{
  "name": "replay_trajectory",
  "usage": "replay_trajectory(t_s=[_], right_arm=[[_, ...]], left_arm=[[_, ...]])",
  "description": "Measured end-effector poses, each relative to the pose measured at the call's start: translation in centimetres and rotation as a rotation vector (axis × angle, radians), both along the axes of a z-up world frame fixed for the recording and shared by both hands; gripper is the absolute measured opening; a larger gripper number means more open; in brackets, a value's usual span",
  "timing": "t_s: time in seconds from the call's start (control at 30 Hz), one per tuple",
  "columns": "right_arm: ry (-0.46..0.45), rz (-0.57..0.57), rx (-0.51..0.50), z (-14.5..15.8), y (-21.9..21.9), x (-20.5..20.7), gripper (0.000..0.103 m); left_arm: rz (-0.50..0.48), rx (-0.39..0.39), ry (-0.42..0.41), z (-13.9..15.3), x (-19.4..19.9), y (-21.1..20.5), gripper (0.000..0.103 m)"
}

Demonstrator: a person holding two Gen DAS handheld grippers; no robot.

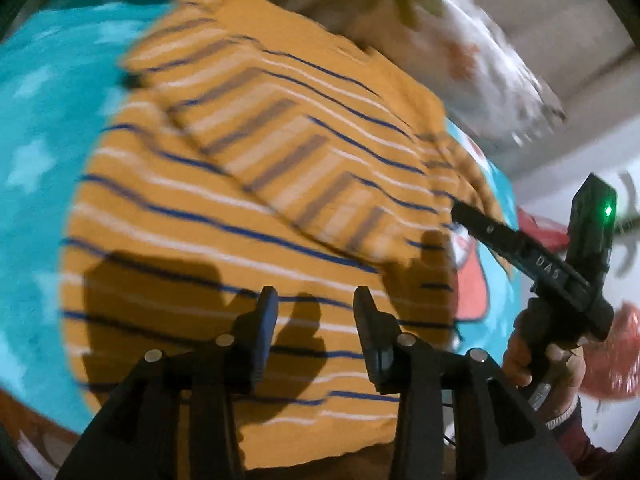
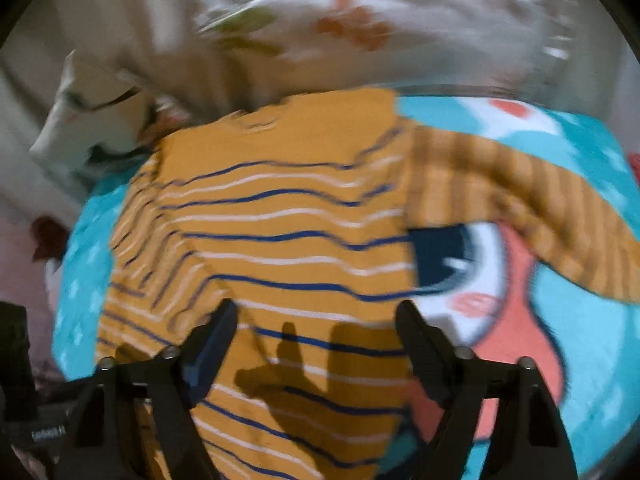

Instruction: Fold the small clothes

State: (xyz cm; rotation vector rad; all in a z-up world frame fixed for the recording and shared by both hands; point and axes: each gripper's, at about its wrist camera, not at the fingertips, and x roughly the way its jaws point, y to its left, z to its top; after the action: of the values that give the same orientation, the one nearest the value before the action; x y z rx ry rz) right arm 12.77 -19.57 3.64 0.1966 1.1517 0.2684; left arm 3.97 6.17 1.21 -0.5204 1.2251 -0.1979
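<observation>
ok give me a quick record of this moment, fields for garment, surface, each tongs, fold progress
garment: orange striped top with blue and white stripes, lying spread on the blanket
surface: turquoise cartoon-print blanket
left sleeve: folded in across the body
right sleeve: out to the side on the blanket
left tongs: open, over the lower part of the top, holding nothing
right tongs: open, over the hem, holding nothing
behind: floral pillow, blurred
fold progress: one sleeve in, one not yet
</observation>
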Motion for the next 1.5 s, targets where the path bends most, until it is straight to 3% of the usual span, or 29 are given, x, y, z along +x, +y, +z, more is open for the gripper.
replay_trajectory(t_s=[0.1,0.33,0.37,0.4,0.43,0.53,0.6,0.67,0.77,0.8,0.9,1.03,1.17,1.27,1.37,1.5], right_arm=[[0.041,0.095,0.044,-1.8,2.5,0.8,0.059],[0.144,0.242,0.134,-4.9,6.6,1.3,0.058],[0.149,0.274,0.135,-4.9,7.3,1.1,0.053],[0.156,0.301,0.133,-4.9,7.8,1.0,0.024],[0.169,0.331,0.126,-4.9,8.2,0.8,0.010],[0.106,0.390,0.042,-2.6,8.6,0.9,0.009],[-0.017,0.392,-0.033,1.2,7.9,1.6,0.008],[-0.228,0.348,-0.165,6.7,6.5,2.0,0.008],[-0.396,0.242,-0.223,11.6,3.8,2.4,0.010],[-0.399,0.215,-0.222,11.8,3.1,2.7,0.013],[-0.271,0.113,-0.228,8.8,-0.2,4.5,0.051],[-0.084,-0.033,-0.144,3.4,-4.5,4.6,0.051],[-0.068,-0.041,-0.082,2.3,-5.5,3.4,0.051],[-0.045,-0.044,-0.019,1.7,-5.0,3.5,0.051],[-0.017,-0.058,-0.008,0.9,-4.5,2.7,0.051],[0.013,-0.052,-0.008,-0.1,-3.7,1.3,0.051]], left_arm=[[0.091,0.015,-0.002,0.4,-1.2,2.8,0.042],[0.189,0.006,0.020,-0.4,-2.2,4.8,0.043],[0.196,0.006,0.020,-0.5,-2.3,4.8,0.043],[0.203,0.007,0.019,-0.6,-2.3,4.6,0.043],[0.211,0.007,0.018,-0.7,-2.2,4.4,0.043],[0.230,0.022,0.002,-0.7,-1.8,4.1,0.043],[0.234,0.044,-0.015,-0.4,-1.7,4.1,0.044],[0.240,0.054,-0.027,-0.2,-1.7,4.2,0.045],[0.256,0.035,-0.014,-0.7,-1.6,4.6,0.046],[0.262,0.027,-0.006,-1.0,-1.6,4.7,0.046],[0.263,0.025,0.008,-1.3,-1.7,4.8,0.046],[0.263,0.049,0.019,-1.4,-2.1,5.0,0.048],[0.265,0.081,0.037,-1.9,-2.2,5.3,0.048],[0.252,0.164,0.031,-1.8,-1.7,5.4,0.049],[0.244,0.246,0.024,-1.9,-0.9,6.4,0.049],[0.254,0.273,0.022,-2.0,0.0,8.3,0.049]])
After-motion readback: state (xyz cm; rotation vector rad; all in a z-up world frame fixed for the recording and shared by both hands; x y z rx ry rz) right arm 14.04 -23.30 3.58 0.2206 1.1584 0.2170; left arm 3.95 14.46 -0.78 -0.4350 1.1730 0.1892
